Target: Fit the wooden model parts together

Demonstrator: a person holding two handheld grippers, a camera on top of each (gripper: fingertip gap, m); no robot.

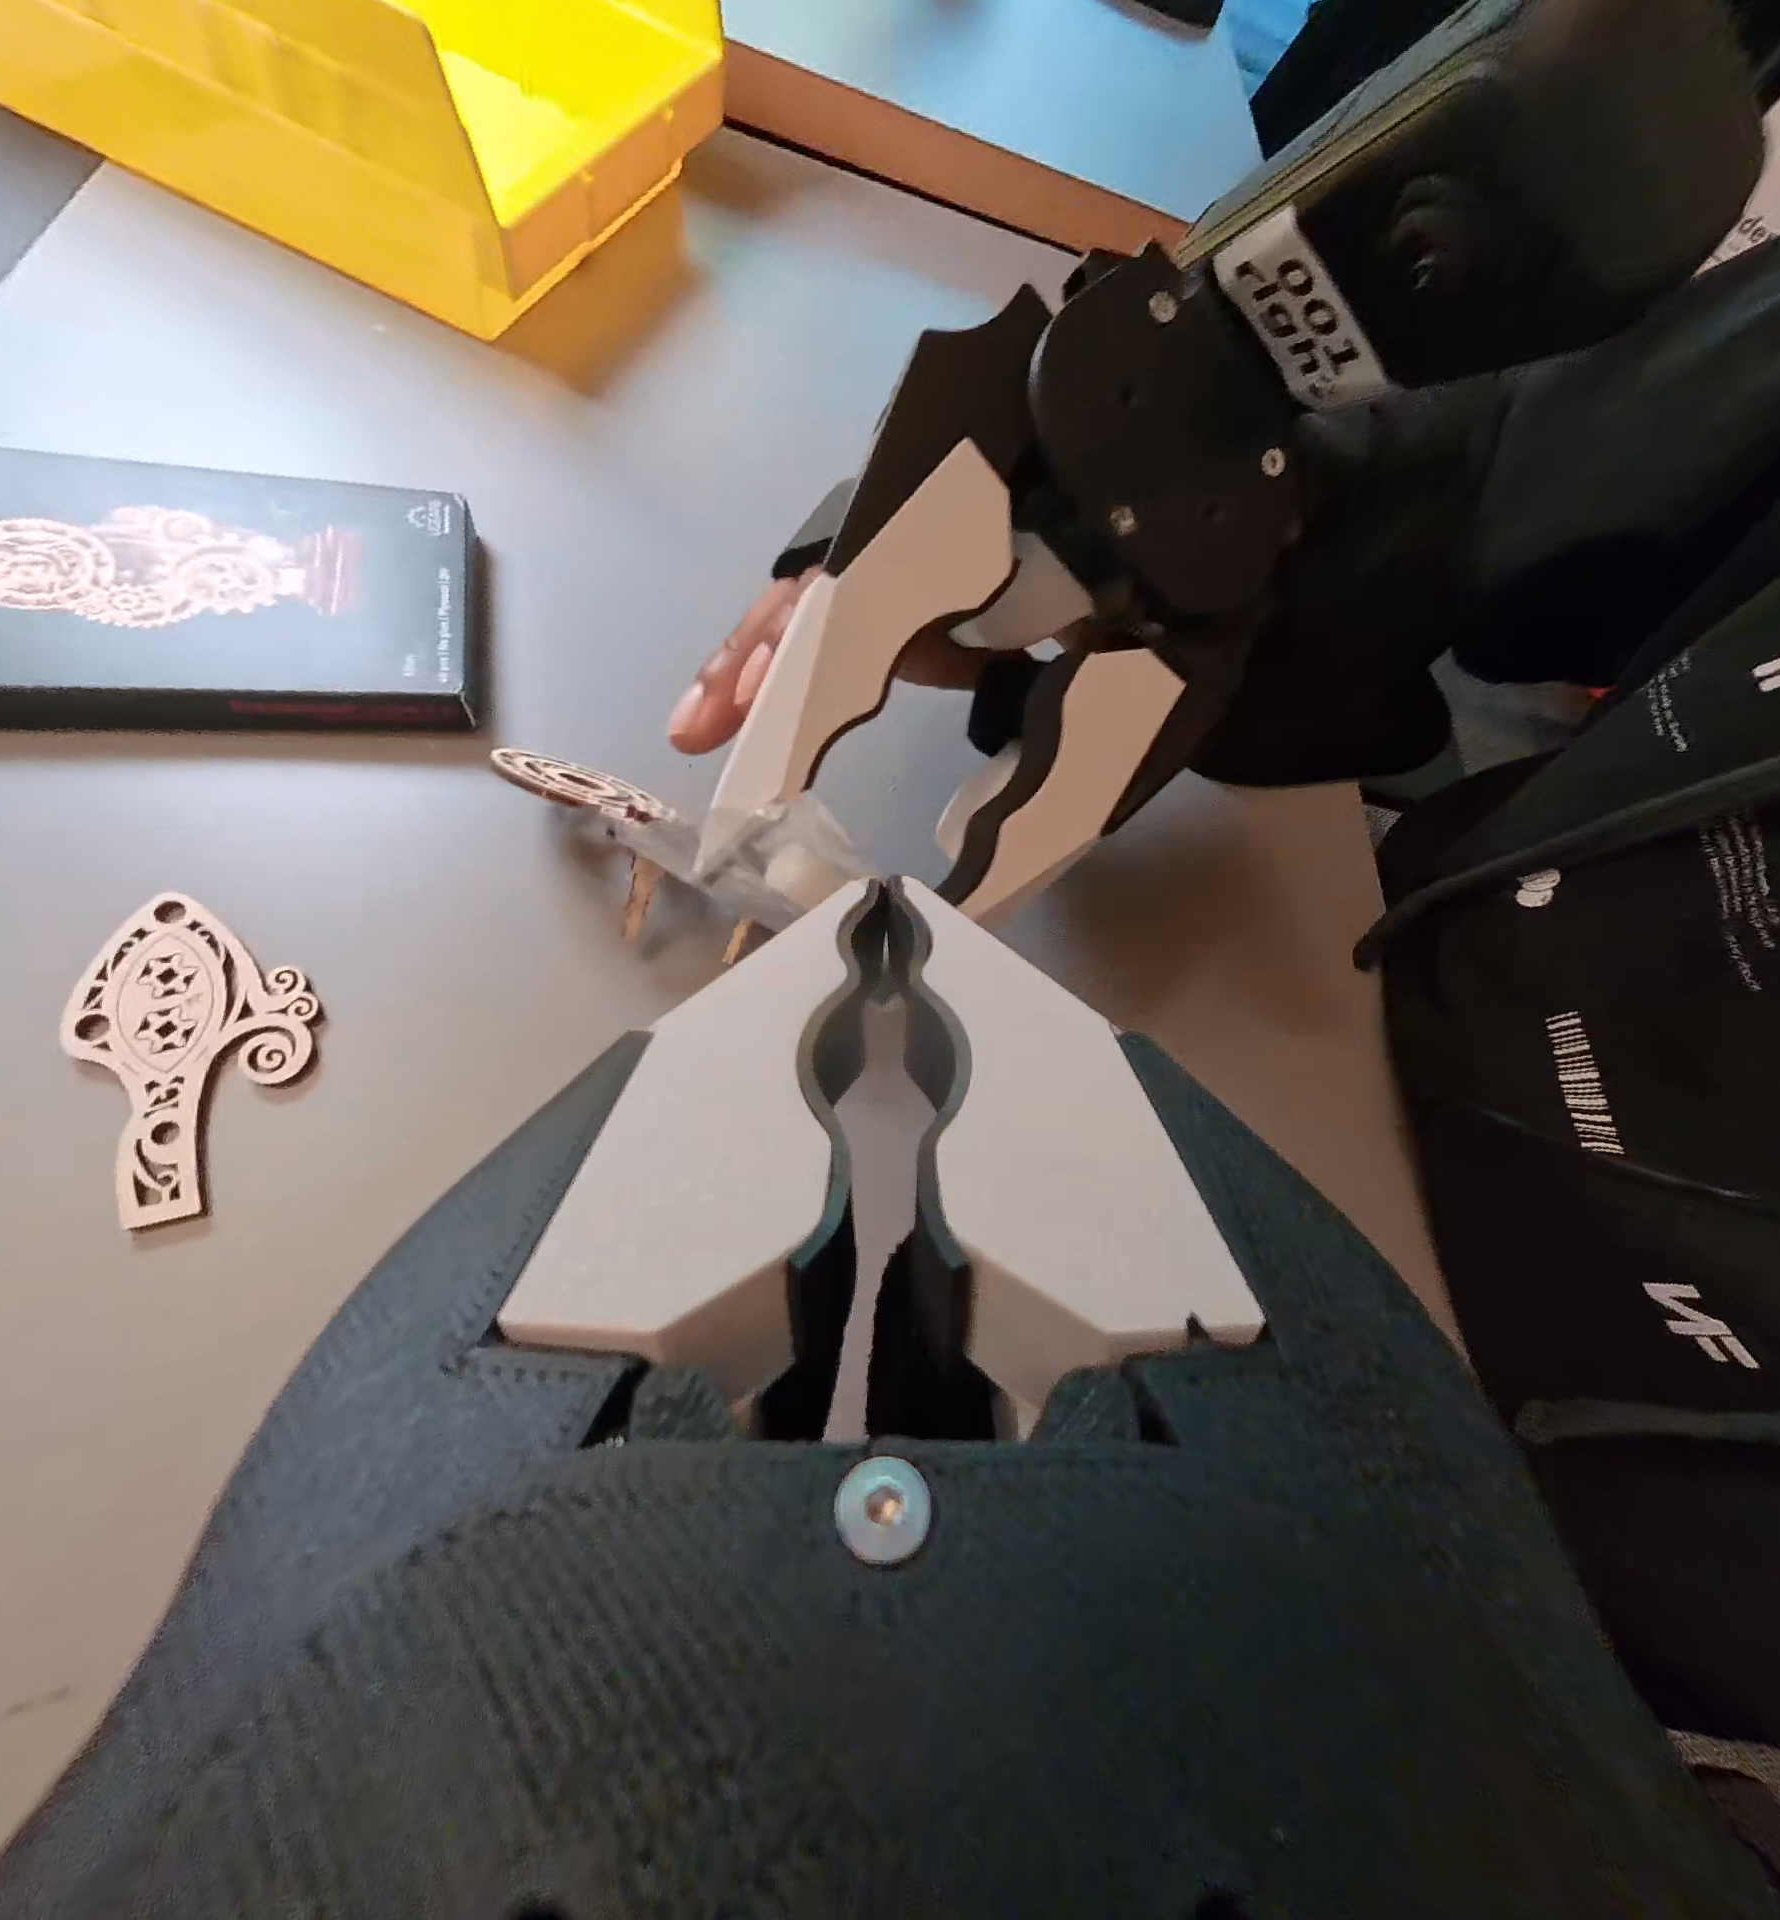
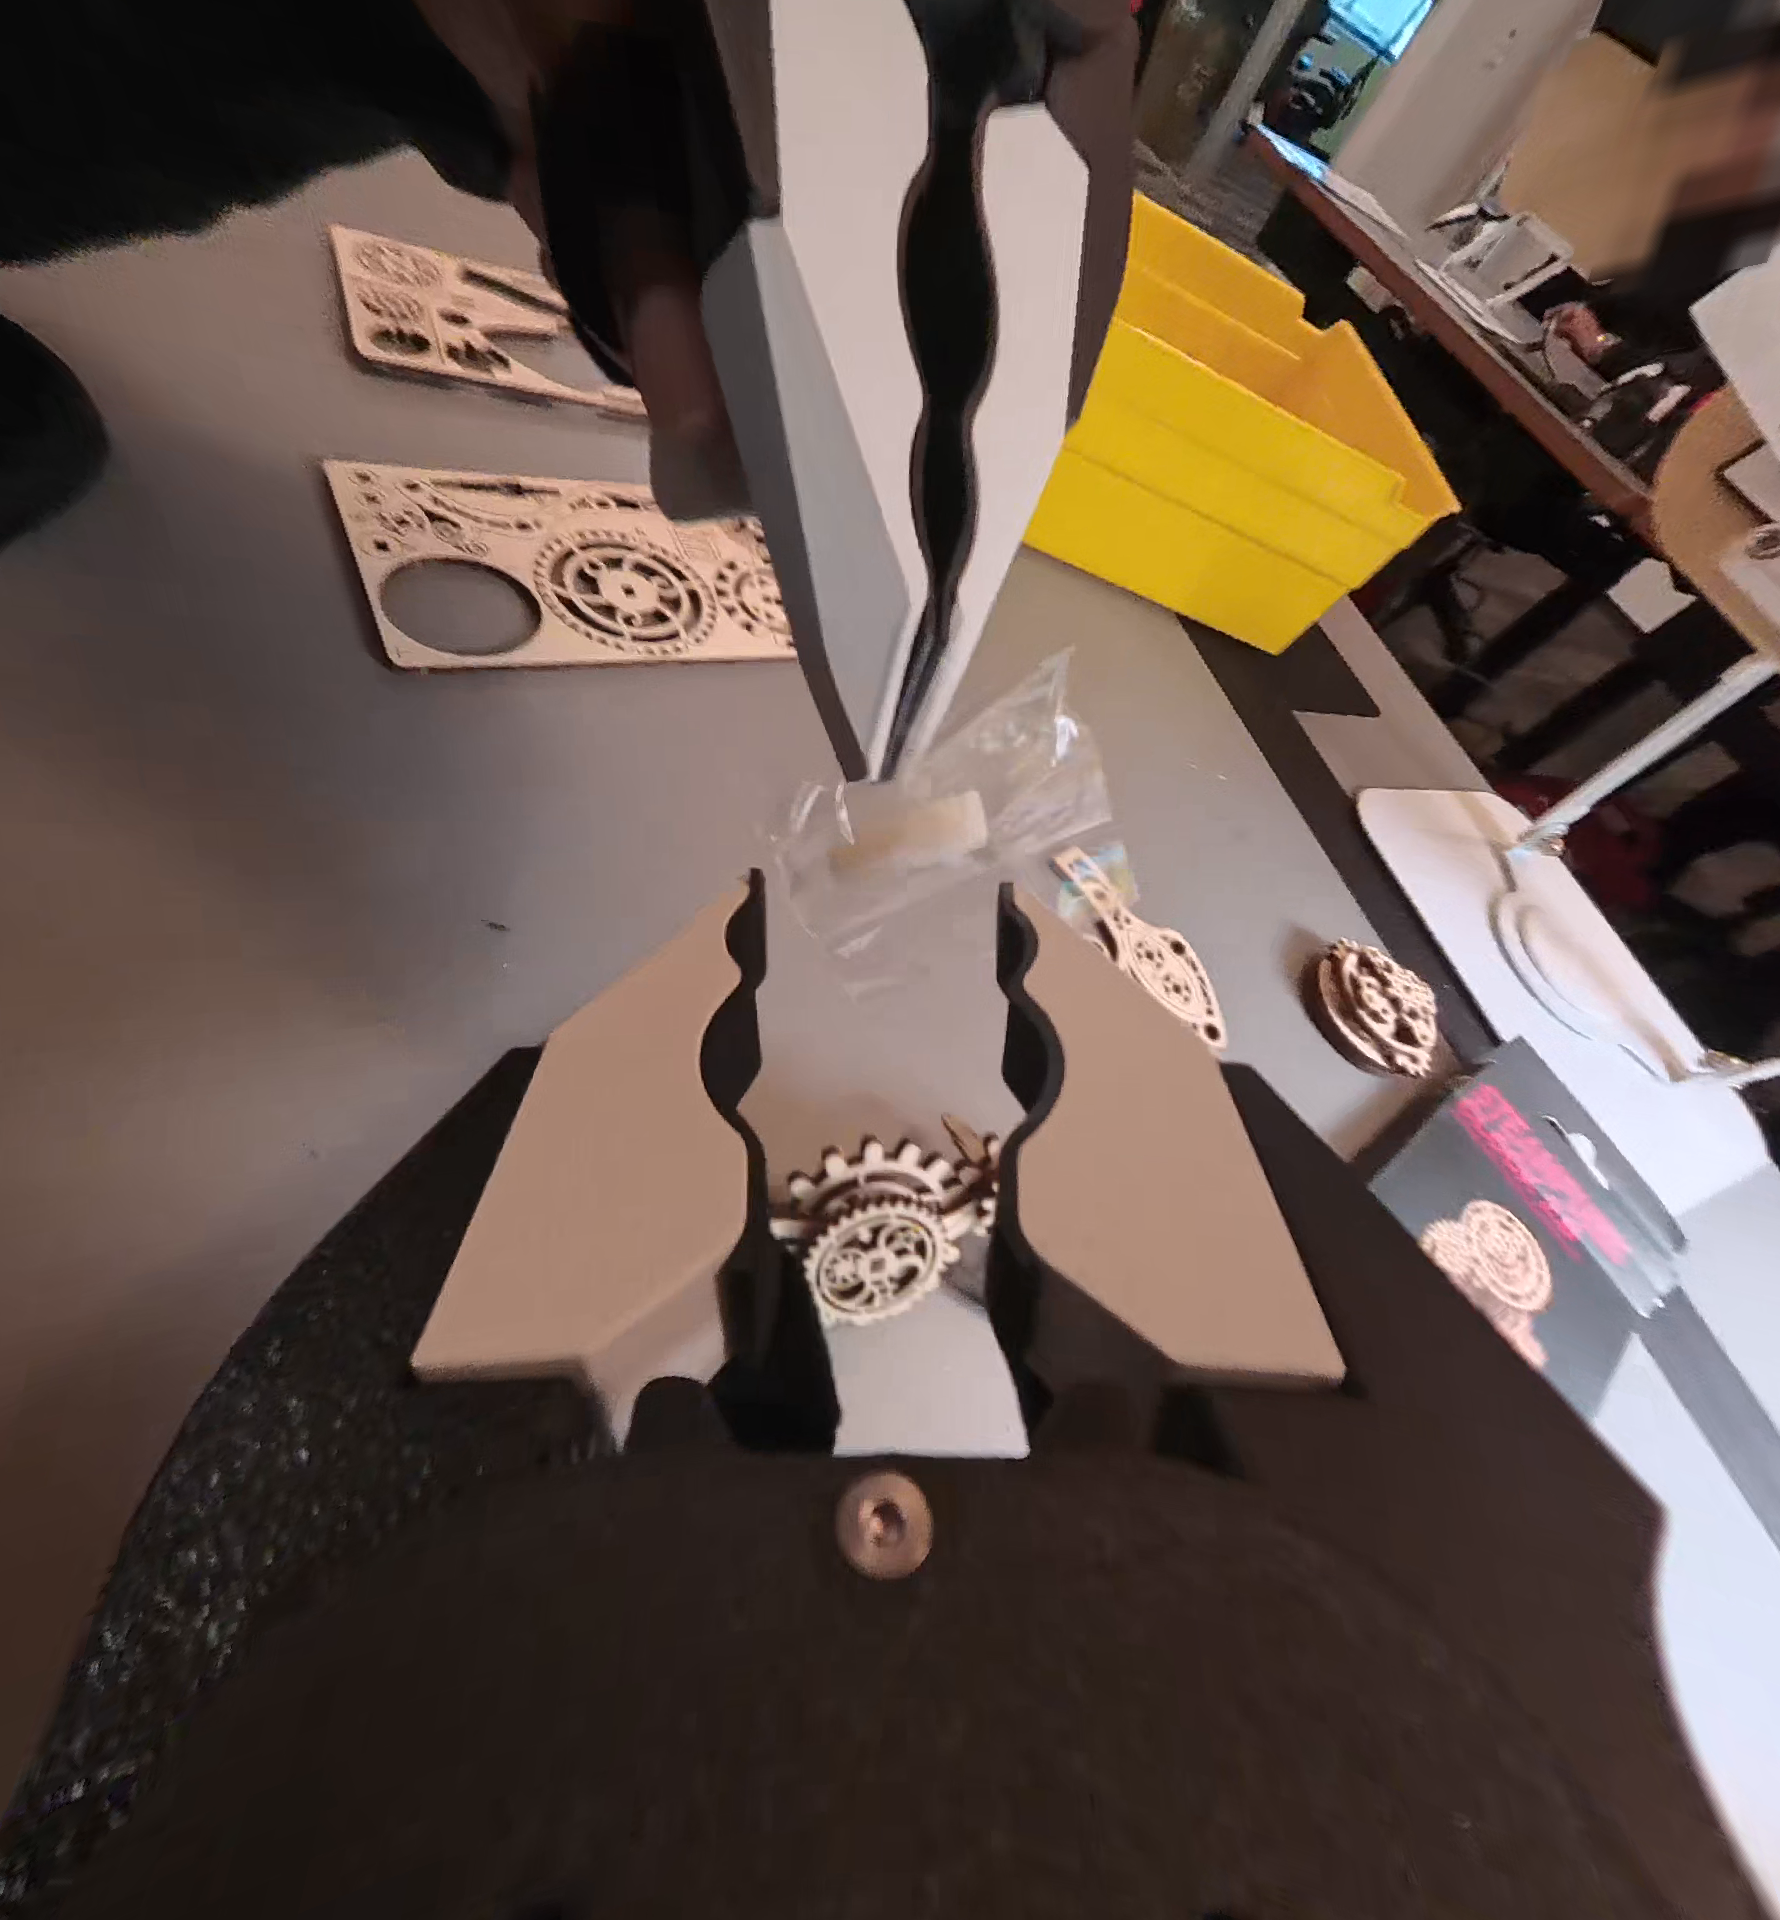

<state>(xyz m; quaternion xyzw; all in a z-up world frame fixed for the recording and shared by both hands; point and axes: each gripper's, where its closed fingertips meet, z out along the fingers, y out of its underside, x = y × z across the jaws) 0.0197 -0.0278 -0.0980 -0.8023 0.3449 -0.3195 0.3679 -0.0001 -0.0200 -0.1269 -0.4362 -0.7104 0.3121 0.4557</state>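
My left gripper is shut, pinching the top of a clear plastic bag that holds a small pale part. In the right wrist view it comes down from above. My right gripper is open, with a finger on each side of the bag's lower end and apart from it; it also shows in the left wrist view. A wooden gear assembly lies on the table under the right gripper. An ornate flat wooden piece lies to the left.
Two punched wooden sheets lie at the back left. A yellow bin stands behind. A black box lies on the grey table. A round gear stack sits near the table's right edge. A person's dark sleeve is at the right. The grippers are tip to tip, or close to it. My right tips are roughly 15 cm from the ornate flat wooden piece.
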